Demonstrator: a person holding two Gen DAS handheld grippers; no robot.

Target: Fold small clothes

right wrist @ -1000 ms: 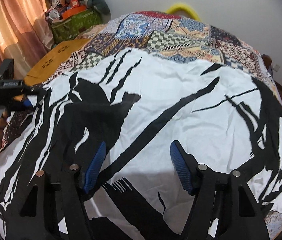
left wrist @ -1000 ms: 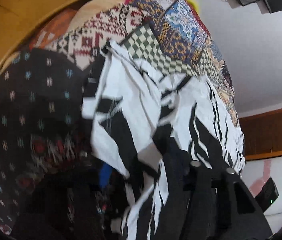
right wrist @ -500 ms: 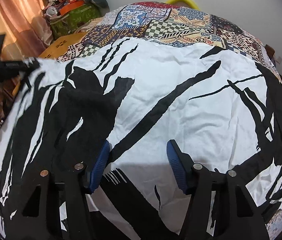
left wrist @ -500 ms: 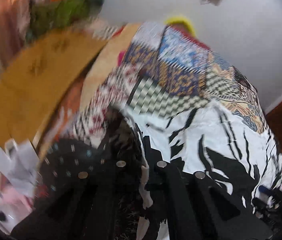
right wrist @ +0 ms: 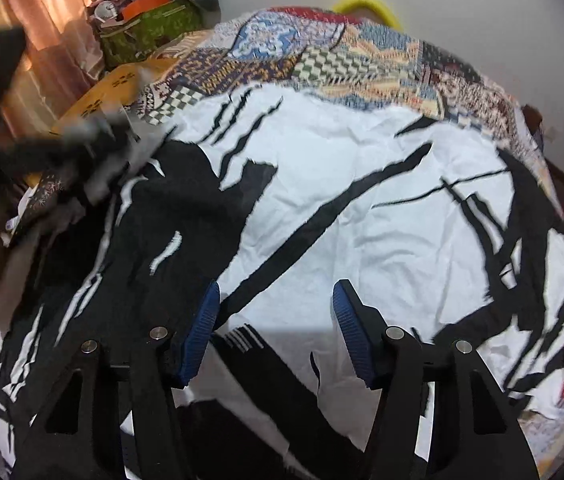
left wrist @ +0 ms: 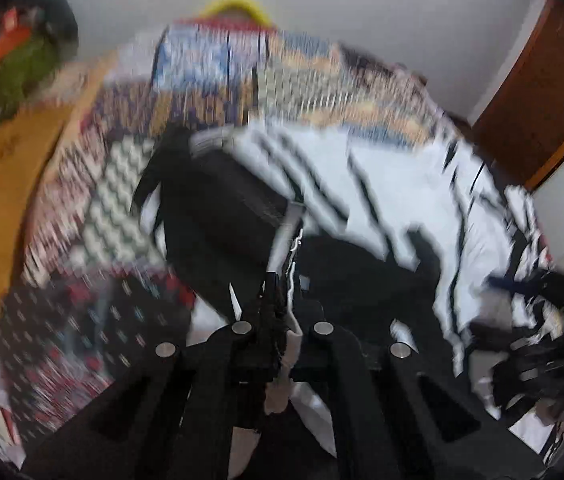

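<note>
Wrinkled matt cotton-like garment (right wrist: 361, 216); ribbed blue pads (right wrist: 351, 332) on black tongs.

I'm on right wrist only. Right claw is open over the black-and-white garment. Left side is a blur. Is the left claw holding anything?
Observer: Yes. The left claw is shut on an edge of the black-and-white garment; fabric is bunched between its fingers.
Operator: Is it lifting or flat?
Observer: From the left wrist, the cloth rises from the patchwork bedspread up into the claw, so that edge is off the bed.
Operator: What's on the far side from that view?
Observer: A brown wooden panel stands at the right, beyond the garment. The left view is motion-blurred, so no finer detail.
</note>
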